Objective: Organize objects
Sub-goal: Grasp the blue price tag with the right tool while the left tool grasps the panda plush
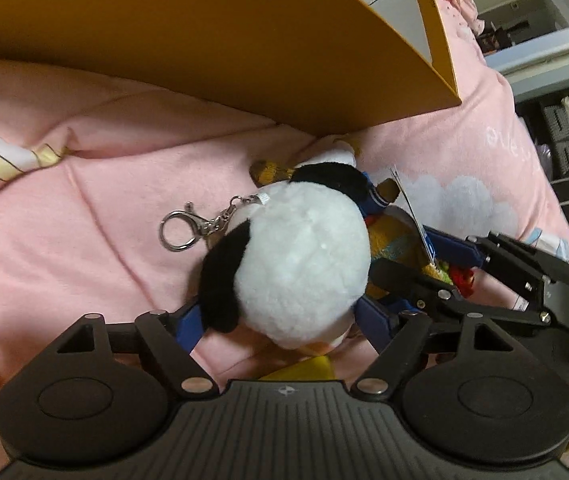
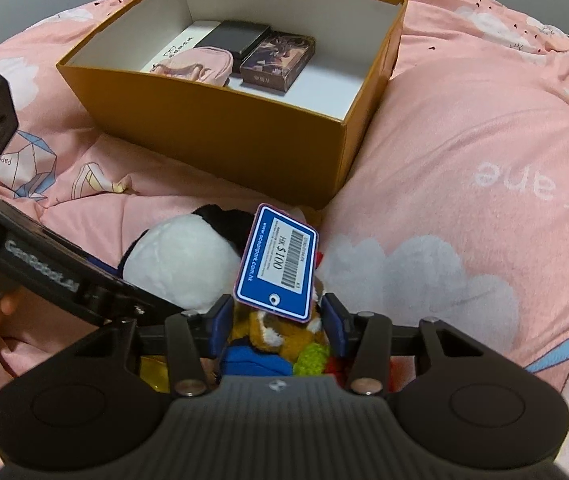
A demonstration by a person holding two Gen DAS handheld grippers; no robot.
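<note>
Two black handheld grippers worked over one plush toy on a pink quilted bed cover (image 2: 464, 152). Nearest in the left wrist view, the left gripper (image 1: 280, 316) had its blue-padded jaws spread wide, one on each side of the round white-and-black plush panda head (image 1: 300, 256), and the pads did not visibly press on the fluff. A silver metal keyring clasp (image 1: 178, 228) lay on the cover just outside the left jaw, joined to the head by a short chain. Beyond the head, toward the right jaw, the right gripper (image 1: 436, 276) came in from the side. In the right wrist view, that right gripper (image 2: 278, 320) had its jaws drawn in and clamped on the toy's colourful knitted body (image 2: 272, 336), brown, blue, green and red yarn bunched between the blue pads. A blue rectangular paper price tag (image 2: 278, 264) stood up just ahead of those jaws, tilted, with the panda head (image 2: 180, 268) to the left of them and the left gripper's black frame (image 2: 52, 276) beside it. Farther ahead of both pairs of jaws sat an open mustard-yellow cardboard box (image 2: 220, 128) with white inner walls, resting on the cover, well apart from the toy. Inside it lay a pink pouch (image 2: 196, 66), a flat black case (image 2: 232, 38) and a dark printed card box (image 2: 278, 62).
</note>
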